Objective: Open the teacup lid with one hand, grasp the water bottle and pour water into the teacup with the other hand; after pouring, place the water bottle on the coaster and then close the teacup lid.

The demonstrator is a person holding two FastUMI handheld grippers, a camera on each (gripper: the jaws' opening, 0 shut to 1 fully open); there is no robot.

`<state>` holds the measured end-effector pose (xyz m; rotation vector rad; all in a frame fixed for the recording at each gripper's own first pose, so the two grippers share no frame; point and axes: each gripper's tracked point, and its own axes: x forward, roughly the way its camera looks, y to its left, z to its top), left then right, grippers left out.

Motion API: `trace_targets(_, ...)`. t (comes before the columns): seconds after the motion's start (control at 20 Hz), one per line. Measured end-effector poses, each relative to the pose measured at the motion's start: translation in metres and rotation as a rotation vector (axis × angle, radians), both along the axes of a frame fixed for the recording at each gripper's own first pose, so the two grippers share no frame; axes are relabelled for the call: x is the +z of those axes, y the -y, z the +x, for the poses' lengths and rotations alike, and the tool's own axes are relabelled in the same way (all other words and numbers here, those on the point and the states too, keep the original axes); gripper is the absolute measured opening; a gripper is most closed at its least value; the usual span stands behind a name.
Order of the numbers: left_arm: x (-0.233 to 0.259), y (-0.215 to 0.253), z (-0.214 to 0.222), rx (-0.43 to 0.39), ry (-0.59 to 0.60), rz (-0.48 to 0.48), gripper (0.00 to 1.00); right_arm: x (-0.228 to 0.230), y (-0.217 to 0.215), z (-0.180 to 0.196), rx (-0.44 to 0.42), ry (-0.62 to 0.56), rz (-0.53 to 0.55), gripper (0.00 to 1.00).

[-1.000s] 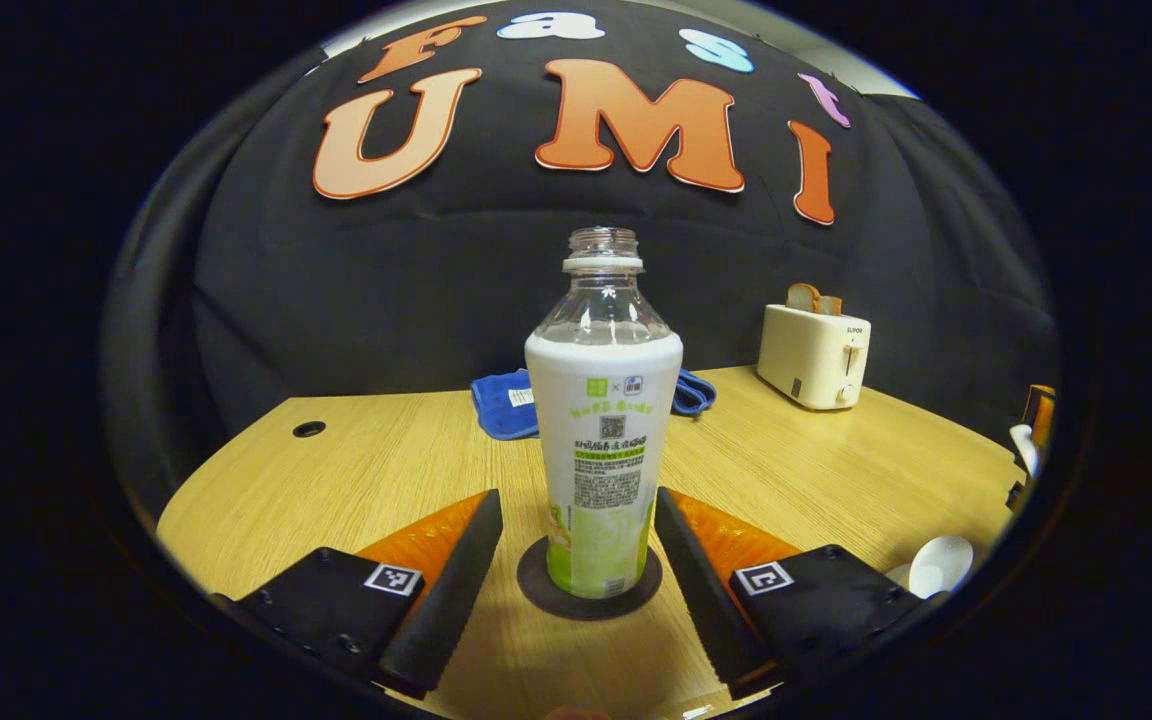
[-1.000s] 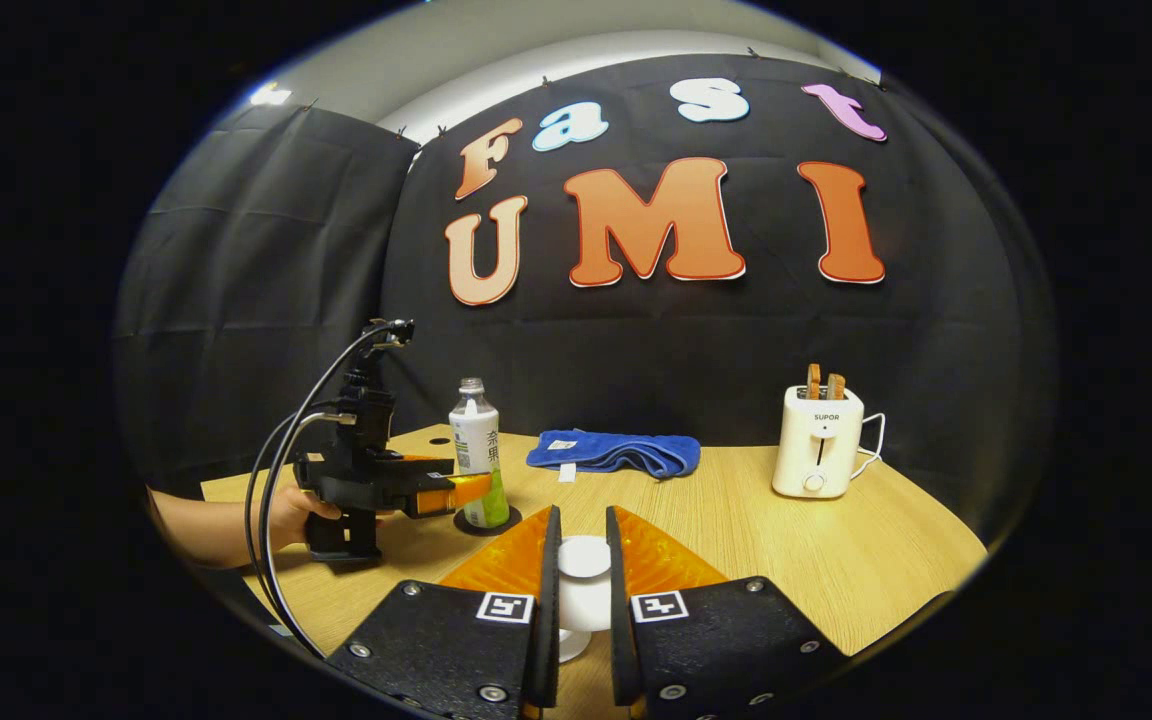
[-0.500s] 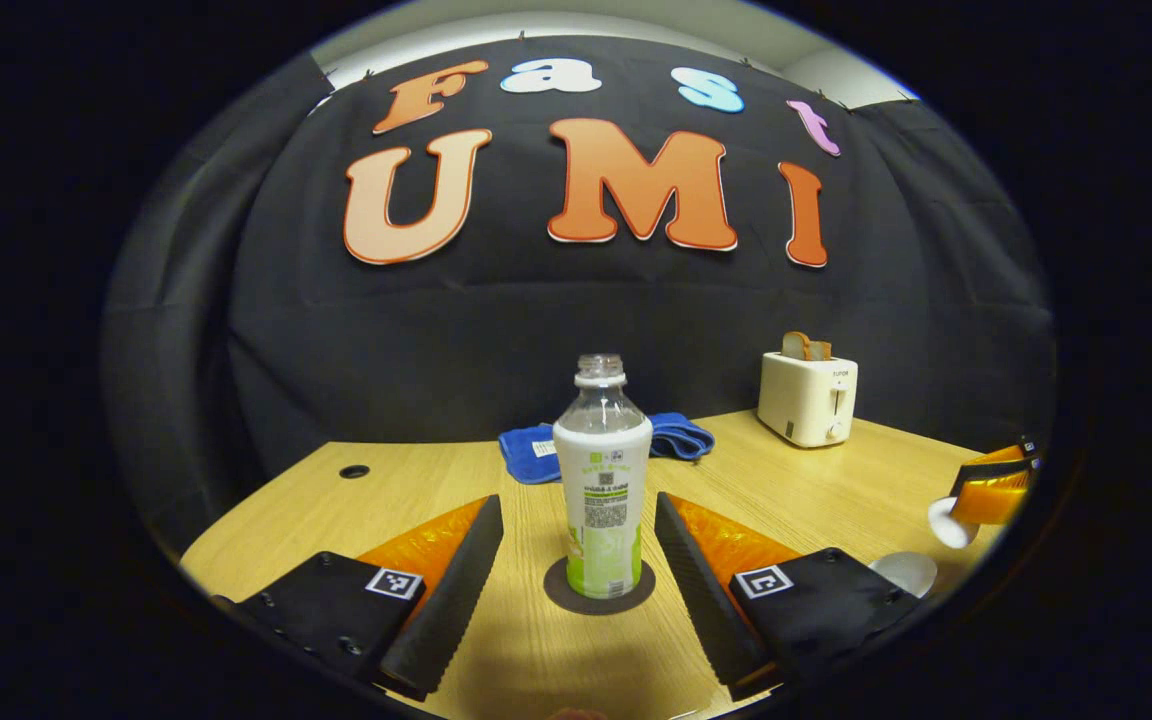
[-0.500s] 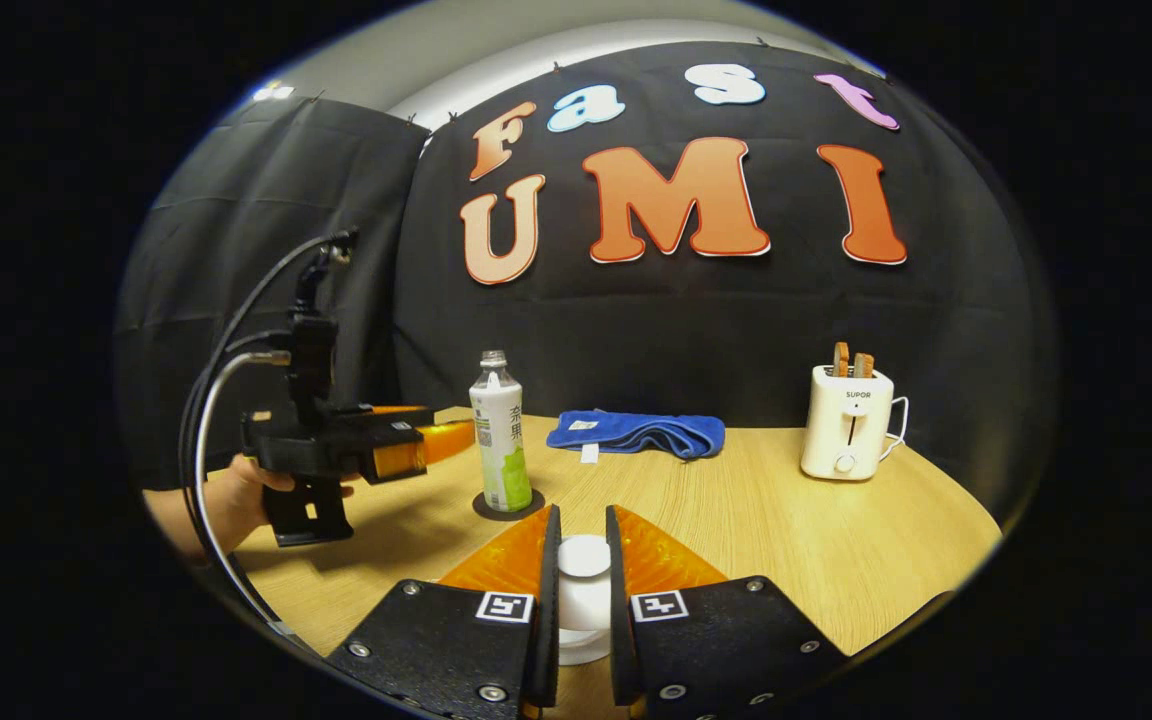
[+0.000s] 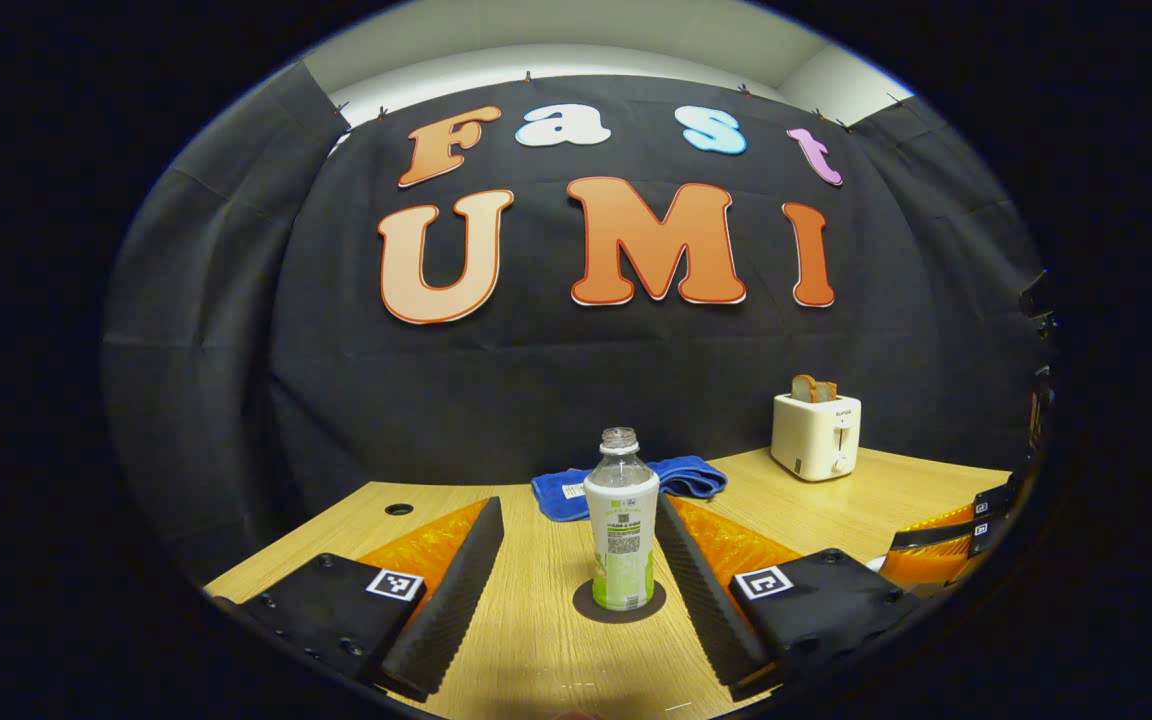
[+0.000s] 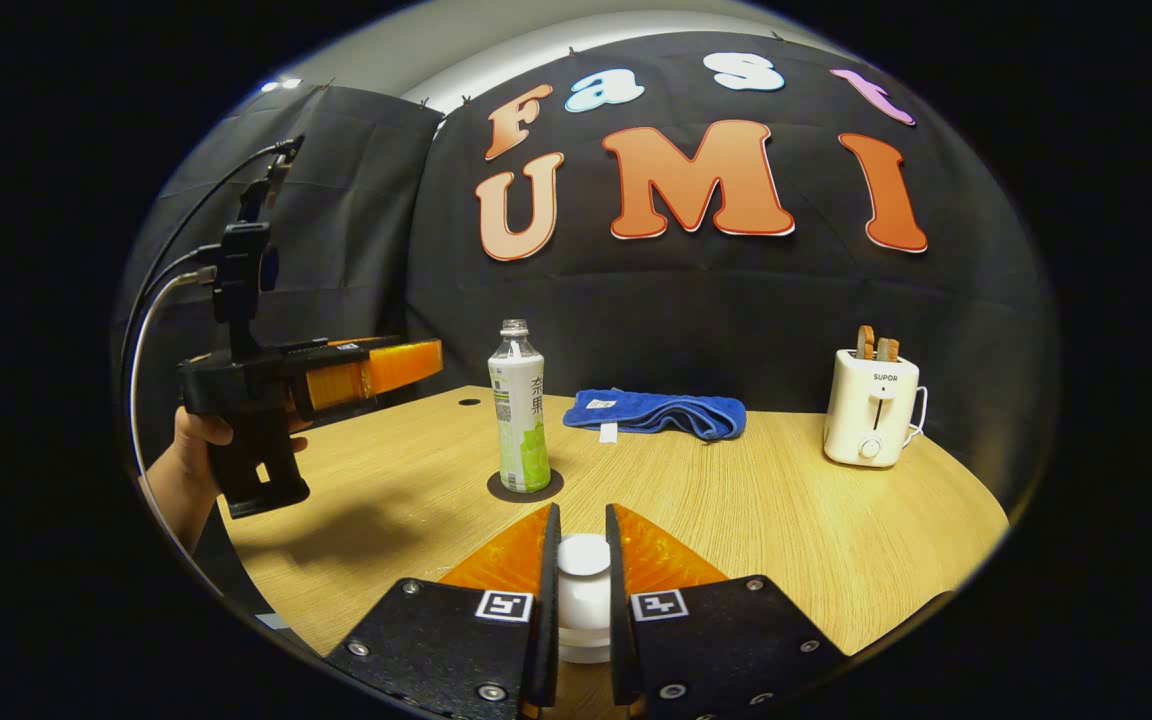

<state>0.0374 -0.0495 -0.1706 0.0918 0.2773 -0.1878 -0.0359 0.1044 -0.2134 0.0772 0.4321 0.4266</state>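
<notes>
Withdrawn left claw (image 5: pixel 576 560) leaves uncapped bottle (image 5: pixel 622 535) on coaster (image 5: pixel 586 607).

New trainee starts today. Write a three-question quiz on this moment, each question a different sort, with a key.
1. True or false: the water bottle stands upright on the coaster.
2. What does the right gripper hold?
A. blue towel
B. white lid knob
C. toaster
3. Fill in: the left gripper has its jaws ____, with the bottle farther off between them.

Key
1. True.
2. B: its jaws press both sides of the lid knob.
3. Open.
</notes>
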Motion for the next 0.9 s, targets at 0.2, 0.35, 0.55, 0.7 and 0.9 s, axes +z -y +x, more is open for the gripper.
trace_targets(0.2,-0.006,-0.005,-0.004,0.015,-0.015,-0.006,0.96,-0.012,-0.001,-0.003,0.008,-0.02,-0.009,0.22)
trace_targets(0.35,-0.009,-0.007,-0.007,0.024,-0.023,-0.012,0.96,-0.021,-0.002,-0.002,0.012,-0.033,-0.023,0.22)
trace_targets(0.55,-0.008,-0.007,-0.01,0.029,-0.019,-0.016,0.97,-0.029,-0.006,-0.005,0.026,-0.024,-0.06,0.22)
trace_targets(0.7,-0.005,-0.008,-0.013,0.033,-0.013,-0.018,0.97,-0.03,-0.003,-0.003,0.011,-0.023,-0.061,0.22)
trace_targets(0.9,-0.008,-0.011,-0.015,0.044,-0.016,-0.022,0.97,-0.029,-0.001,-0.004,0.017,-0.021,-0.071,0.28)
